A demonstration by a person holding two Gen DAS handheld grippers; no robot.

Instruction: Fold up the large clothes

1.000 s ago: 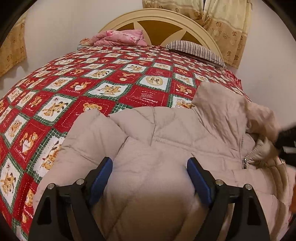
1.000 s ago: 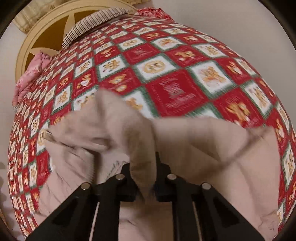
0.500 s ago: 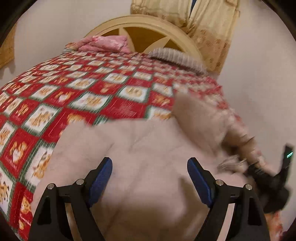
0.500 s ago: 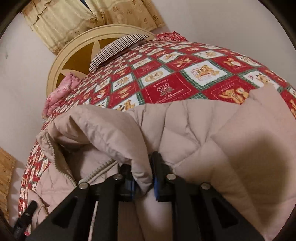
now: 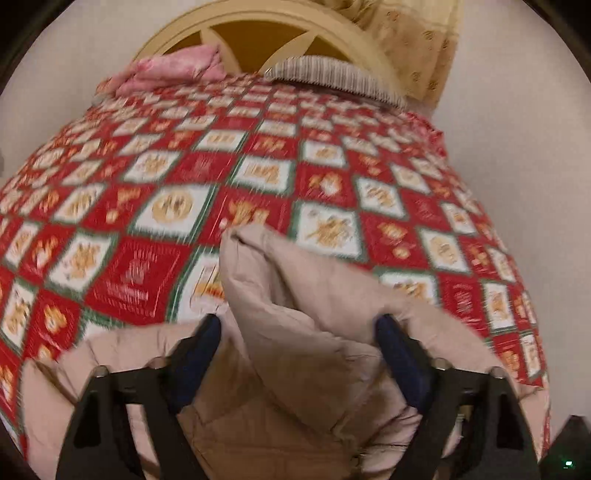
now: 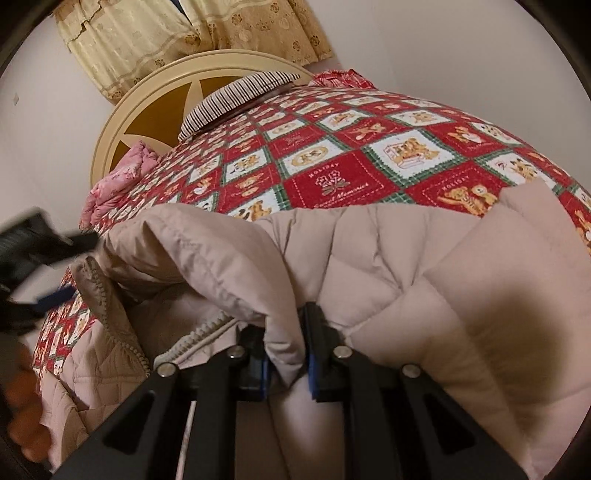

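Note:
A beige quilted jacket (image 5: 303, 373) lies at the near end of the bed, with its zipper (image 6: 110, 314) showing in the right wrist view. My left gripper (image 5: 297, 332) hangs over a raised fold of the jacket. That fold stands between the blue pads while the jaws are closing; the picture is blurred and I see no firm pinch. My right gripper (image 6: 286, 354) is shut on a thin fold of the jacket (image 6: 369, 266) near the zipper. The left gripper (image 6: 40, 243) also shows, blurred, at the left edge of the right wrist view.
The bed carries a red, white and green patchwork quilt (image 5: 221, 177). A pink folded blanket (image 5: 173, 72) and a striped pillow (image 5: 332, 75) lie by the cream headboard (image 6: 147, 103). Yellow curtains (image 6: 184, 33) hang behind. A wall runs close along the bed's right side.
My left gripper has swung right across the jacket to the raised fold, and its jaws have narrowed. The right gripper keeps its grip and has come lower, then stayed still.

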